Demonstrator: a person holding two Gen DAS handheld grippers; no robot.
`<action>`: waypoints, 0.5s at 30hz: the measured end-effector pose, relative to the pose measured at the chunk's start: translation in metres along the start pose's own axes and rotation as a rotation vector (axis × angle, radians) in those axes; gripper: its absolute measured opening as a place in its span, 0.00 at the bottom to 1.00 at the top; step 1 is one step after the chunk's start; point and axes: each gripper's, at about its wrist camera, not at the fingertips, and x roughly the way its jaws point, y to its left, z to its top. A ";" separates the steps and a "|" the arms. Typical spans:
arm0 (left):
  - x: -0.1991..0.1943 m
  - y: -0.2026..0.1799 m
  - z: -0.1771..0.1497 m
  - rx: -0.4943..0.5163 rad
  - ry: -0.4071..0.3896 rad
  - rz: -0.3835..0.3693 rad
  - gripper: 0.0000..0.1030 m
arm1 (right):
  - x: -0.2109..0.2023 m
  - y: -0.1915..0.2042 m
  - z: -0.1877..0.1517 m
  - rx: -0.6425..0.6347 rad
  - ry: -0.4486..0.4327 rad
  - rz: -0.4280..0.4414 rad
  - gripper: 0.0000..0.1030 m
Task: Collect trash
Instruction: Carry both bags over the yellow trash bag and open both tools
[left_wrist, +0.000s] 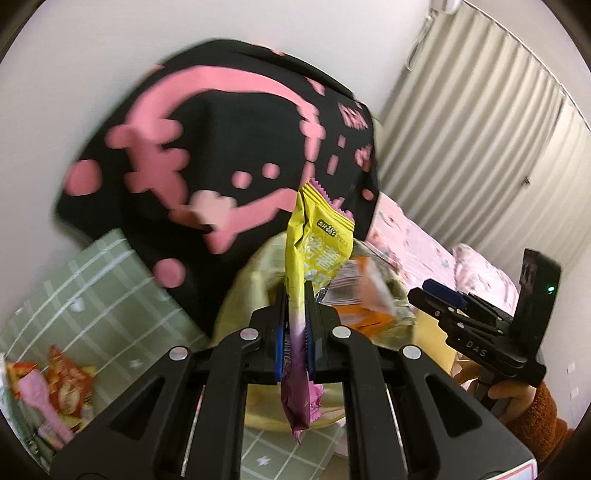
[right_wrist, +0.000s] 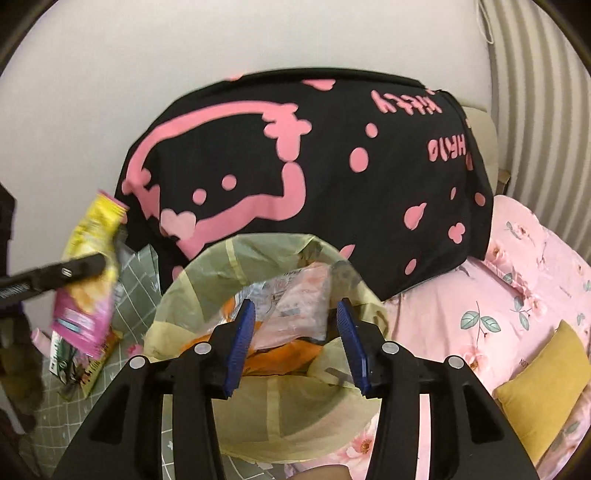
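My left gripper (left_wrist: 295, 291) is shut on a yellow and purple snack wrapper (left_wrist: 314, 240) and holds it upright in the air in front of the yellow trash bag (left_wrist: 240, 295). The same wrapper (right_wrist: 88, 273) shows at the left of the right wrist view, blurred. My right gripper (right_wrist: 295, 310) is open and empty, just above the mouth of the trash bag (right_wrist: 192, 295), which holds orange and clear wrappers (right_wrist: 295, 295). The right gripper also shows in the left wrist view (left_wrist: 443, 295), at the right of the bag.
A black pillow with pink print (right_wrist: 314, 166) stands behind the bag against the white wall. More wrappers (left_wrist: 62, 387) lie on the green checked sheet (left_wrist: 92, 288) at left. A pink floral duvet (right_wrist: 517, 295) and a yellow cushion (right_wrist: 546, 391) lie at right.
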 end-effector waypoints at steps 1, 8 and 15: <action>0.007 -0.005 0.001 0.006 0.012 -0.016 0.06 | -0.004 -0.005 0.000 0.009 -0.010 -0.024 0.42; 0.075 -0.042 0.003 0.089 0.140 -0.067 0.07 | -0.016 -0.044 -0.006 0.065 -0.021 -0.135 0.42; 0.141 -0.062 -0.011 0.181 0.307 0.019 0.07 | -0.023 -0.076 -0.014 0.138 -0.025 -0.159 0.42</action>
